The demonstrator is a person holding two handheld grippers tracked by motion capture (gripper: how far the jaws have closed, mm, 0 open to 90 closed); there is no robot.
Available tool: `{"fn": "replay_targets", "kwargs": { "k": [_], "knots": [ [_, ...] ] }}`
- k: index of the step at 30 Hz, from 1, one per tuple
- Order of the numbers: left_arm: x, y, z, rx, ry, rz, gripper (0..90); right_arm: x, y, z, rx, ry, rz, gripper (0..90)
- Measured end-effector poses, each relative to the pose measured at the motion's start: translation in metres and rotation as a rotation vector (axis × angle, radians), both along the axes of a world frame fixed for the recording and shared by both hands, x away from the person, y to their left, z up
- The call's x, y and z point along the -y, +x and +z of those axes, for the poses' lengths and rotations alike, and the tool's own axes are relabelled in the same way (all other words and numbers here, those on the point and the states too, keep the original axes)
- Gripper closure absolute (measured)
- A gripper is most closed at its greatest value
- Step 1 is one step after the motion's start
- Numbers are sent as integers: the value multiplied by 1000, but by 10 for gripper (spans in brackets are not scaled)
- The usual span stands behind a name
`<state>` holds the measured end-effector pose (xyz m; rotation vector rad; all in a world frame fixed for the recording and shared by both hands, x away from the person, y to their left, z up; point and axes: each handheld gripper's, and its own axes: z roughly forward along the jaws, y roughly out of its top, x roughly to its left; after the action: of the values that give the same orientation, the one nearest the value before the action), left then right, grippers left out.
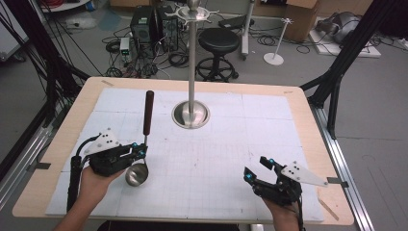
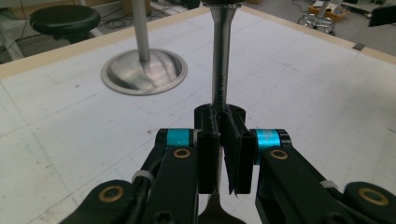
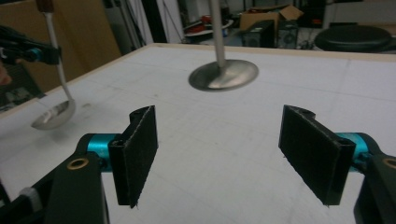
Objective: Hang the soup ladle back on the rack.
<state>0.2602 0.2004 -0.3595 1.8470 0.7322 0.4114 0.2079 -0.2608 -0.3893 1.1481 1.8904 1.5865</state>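
The table (image 1: pixel 308 120) has wide bare space between the hands, with a stand (image 1: pixel 191 114) at mid-back. The left gripper (image 1: pixel 142 150) sits near the left edge, its jaws clamped on the shaft of a ladle (image 1: pixel 139 168), bowl down just above the mat, handle up. The right gripper (image 1: pixel 257 168), near the front edge, stands wide with nothing between its jaws, well apart from the ladle.

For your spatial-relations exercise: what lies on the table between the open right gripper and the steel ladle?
Nothing: in the high view, bare white gridded mat separates the right gripper from the steel ladle.
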Motion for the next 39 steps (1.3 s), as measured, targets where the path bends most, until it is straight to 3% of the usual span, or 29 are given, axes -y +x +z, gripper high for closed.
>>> {"fn": "replay_targets", "kwargs": {
  "k": [1,6,11,22,28,39],
  "knots": [
    [1,-2,0,2,-6,-6,838,-6,1,4,9,6,33,262],
    [7,-11,2,25,-36,-52,838,-23,6,15,33,32,97,213],
    [14,-16,2,38,-46,-89,838,-38,13,24,52,34,125,165],
    [29,-22,1,45,-60,-150,838,-79,27,56,99,39,235,169],
    [37,-23,1,33,-62,-165,838,-99,30,77,131,41,283,193],
    [53,-27,1,38,-34,-201,837,-130,34,110,187,47,408,340]
  ]
}}
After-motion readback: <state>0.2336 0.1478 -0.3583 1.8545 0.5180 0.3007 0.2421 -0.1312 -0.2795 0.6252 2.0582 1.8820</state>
